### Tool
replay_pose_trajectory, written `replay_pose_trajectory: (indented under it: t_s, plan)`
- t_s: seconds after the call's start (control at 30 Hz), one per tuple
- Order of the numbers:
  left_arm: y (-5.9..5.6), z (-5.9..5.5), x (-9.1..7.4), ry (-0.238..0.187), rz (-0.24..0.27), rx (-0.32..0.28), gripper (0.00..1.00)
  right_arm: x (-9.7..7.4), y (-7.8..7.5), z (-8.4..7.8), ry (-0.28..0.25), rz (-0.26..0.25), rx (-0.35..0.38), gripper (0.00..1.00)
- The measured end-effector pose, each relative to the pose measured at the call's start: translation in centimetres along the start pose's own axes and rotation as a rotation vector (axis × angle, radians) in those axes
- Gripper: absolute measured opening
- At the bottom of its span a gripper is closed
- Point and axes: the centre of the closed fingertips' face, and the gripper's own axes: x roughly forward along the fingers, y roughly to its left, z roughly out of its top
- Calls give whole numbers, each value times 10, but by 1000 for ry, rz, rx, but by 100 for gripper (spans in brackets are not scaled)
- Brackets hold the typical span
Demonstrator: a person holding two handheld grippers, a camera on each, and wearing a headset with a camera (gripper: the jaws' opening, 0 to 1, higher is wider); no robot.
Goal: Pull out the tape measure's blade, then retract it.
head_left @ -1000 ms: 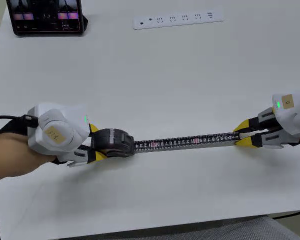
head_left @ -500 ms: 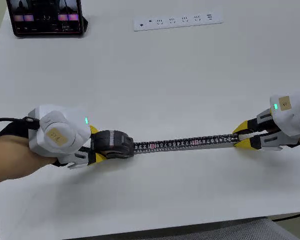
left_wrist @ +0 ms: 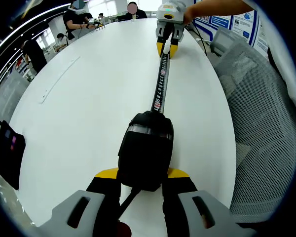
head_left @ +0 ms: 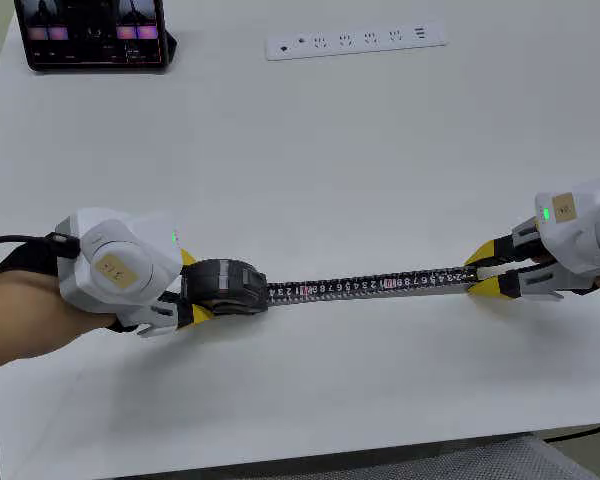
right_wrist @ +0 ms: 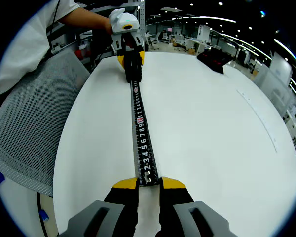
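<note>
- The tape measure's case [head_left: 225, 287] lies on the white worktop [head_left: 330, 150] at about 8 o'clock in the head view. The left gripper [head_left: 192, 286] has its yellow-tipped fingers clamped on the rear of the case.
- The blade [head_left: 370, 285] runs out of the case toward 3 o'clock, straight and low over the worktop. I cannot tell whether it touches the surface.
- The right gripper [head_left: 483, 270] sits between 3 and 4 o'clock. Its fingers are pinched narrow on the blade's tip, which lies between the two yellow pads in the right gripper view.
- The pull-out looks well along, with a good stretch of numbered blade showing. The retraction has not begun.
- Any further pull should go straight along the blade's line toward 3 o'clock, with no lift or twist, so the blade does not buckle or drag the case round.
- The left fingers need a firm hold on the case so it does not slide after the blade.
- For the return, the tip is best walked back toward 9 o'clock under a light pinch. A free blade could whip and snap into the case mouth.
</note>
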Motion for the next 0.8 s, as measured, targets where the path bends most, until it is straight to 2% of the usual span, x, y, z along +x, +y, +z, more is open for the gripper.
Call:
replay_pose_trajectory:
  t_s: [0.23, 0.3, 0.63, 0.8]
  plan:
    - [-1, 1, 0, -3, 1, -11, 29, 2, 2, 3, -6, 7, 22, 20]
    - [-2, 1, 0, -4, -7, -22, 33, 2, 2, 4, -6, 8, 29, 21]
    - [-2, 2, -1, -13, 0, -39, 37, 0, 2, 7, -17, 1, 55, 24]
    - [-4, 2, -3, -31, -3, -65, 41, -3, -1, 16, -54, -21, 111, 29]
